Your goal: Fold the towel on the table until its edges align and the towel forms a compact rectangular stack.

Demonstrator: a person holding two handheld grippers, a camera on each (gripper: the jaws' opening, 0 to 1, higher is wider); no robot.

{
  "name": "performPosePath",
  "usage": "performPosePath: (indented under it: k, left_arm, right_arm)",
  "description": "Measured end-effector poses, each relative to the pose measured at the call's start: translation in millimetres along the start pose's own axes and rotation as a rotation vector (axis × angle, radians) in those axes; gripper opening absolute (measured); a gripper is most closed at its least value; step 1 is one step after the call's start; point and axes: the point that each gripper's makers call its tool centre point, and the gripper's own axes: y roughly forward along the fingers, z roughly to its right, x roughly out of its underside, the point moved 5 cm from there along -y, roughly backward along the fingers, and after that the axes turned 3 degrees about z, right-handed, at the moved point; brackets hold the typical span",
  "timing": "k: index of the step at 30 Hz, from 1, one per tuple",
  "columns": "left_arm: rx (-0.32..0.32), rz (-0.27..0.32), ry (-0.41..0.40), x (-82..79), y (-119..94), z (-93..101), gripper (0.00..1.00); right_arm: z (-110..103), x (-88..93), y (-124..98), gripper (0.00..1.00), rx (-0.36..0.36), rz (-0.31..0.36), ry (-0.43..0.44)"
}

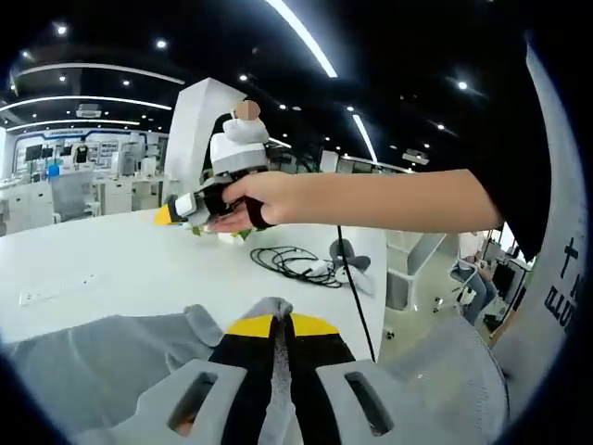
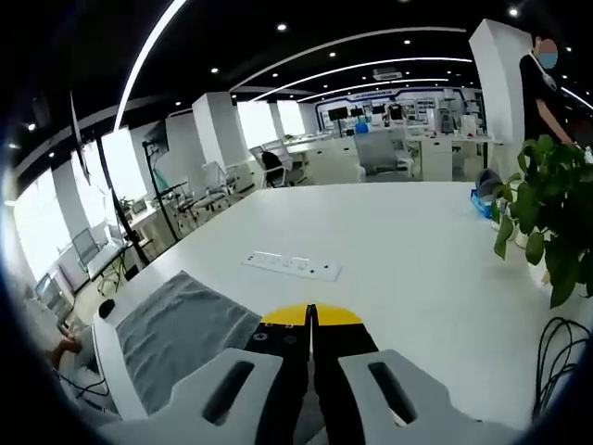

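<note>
The grey towel (image 1: pixel 93 366) lies spread on the white table (image 1: pixel 139 260), and a raised fold of it is pinched between my left gripper (image 1: pixel 282 324), which is shut on it. More towel hangs to the right of the jaws. Farther across the table a hand holds my right gripper (image 1: pixel 167 215) above the surface, away from the towel. In the right gripper view the right gripper (image 2: pixel 310 317) has its yellow-tipped jaws shut with nothing seen between them. There the towel (image 2: pixel 181 334) lies flat to the lower left.
Black cables (image 1: pixel 296 262) lie near the table's right edge. A socket panel (image 2: pixel 292 265) is set into the tabletop. A green potted plant (image 2: pixel 547 222) and a blue object (image 2: pixel 482 202) stand at the right. A person (image 2: pixel 542 83) stands beyond the table.
</note>
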Motion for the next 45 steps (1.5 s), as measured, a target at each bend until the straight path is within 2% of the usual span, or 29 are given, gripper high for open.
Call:
performPosePath:
  k: [4,10,15,18,23,30,37,45]
  left_arm:
    - [0.013,-0.013,0.004,3.2,3,4.9,0.05]
    - [0.029,-0.027,-0.003,7.8,5,8.8,0.05]
    - [0.037,-0.041,-0.008,12.0,6,9.8,0.05]
    - [0.040,-0.048,-0.014,14.6,6,10.2,0.05]
    - [0.050,-0.057,-0.027,17.9,8,11.7,0.05]
    - [0.066,-0.069,-0.027,20.6,10,12.8,0.05]
    - [0.062,-0.076,-0.040,25.2,10,9.6,0.05]
    - [0.051,-0.088,-0.054,29.6,10,4.6,0.05]
  right_arm:
    - [5,12.7,-1,0.00,0.005,-0.029,0.002]
    - [9,39.4,-2,0.00,0.012,-0.113,-0.031]
    - [10,63.4,1,0.16,0.022,-0.177,0.000]
    - [11,76.8,2,0.14,0.028,-0.208,-0.014]
    - [12,101.8,4,0.17,0.034,-0.271,-0.024]
    - [16,126.7,7,0.16,0.054,-0.326,-0.032]
    - [22,146.2,9,0.17,0.073,-0.381,-0.036]
    - [21,152.6,11,0.24,0.079,-0.406,-0.041]
